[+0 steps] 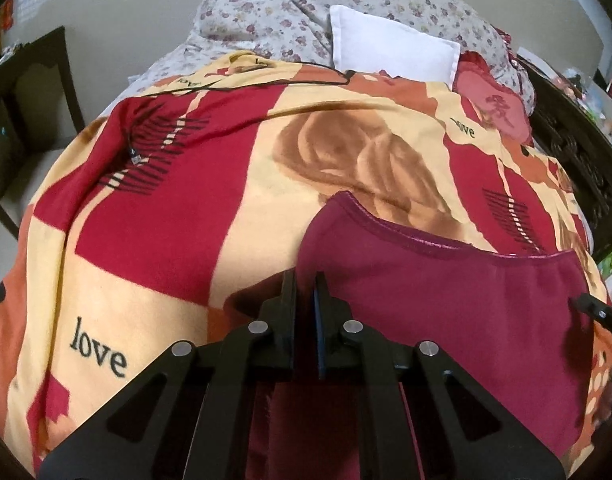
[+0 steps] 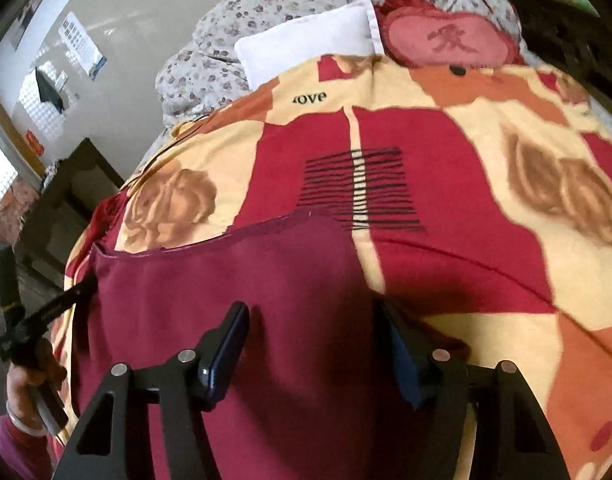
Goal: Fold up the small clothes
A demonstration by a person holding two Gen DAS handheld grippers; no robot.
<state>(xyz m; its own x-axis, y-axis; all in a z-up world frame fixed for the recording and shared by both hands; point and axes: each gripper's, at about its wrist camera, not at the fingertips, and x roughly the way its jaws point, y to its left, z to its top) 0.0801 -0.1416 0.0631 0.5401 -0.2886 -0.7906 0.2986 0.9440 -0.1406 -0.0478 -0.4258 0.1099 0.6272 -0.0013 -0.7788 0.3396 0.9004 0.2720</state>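
**Left side pinched, right side not grabbed yet**

The maroon garment (image 1: 445, 300) is spread flat on the patterned blanket (image 1: 146, 280) near the front edge of the bed, with its stitched hem on the far side — so its long axis runs left to right, across both grippers. The left gripper (image 1: 305, 280) has its jaws squeezed together right at the cloth's left edge, and it looks like a bit of fabric is caught between them (hard to be certain, the fold hides it). The right gripper (image 2: 313, 312) has its jaws partly open, straddling the cloth near its right edge, pads not pressing on anything. My guess is the right one needs to close on its edge next, then both can carry the near side toward the hem.
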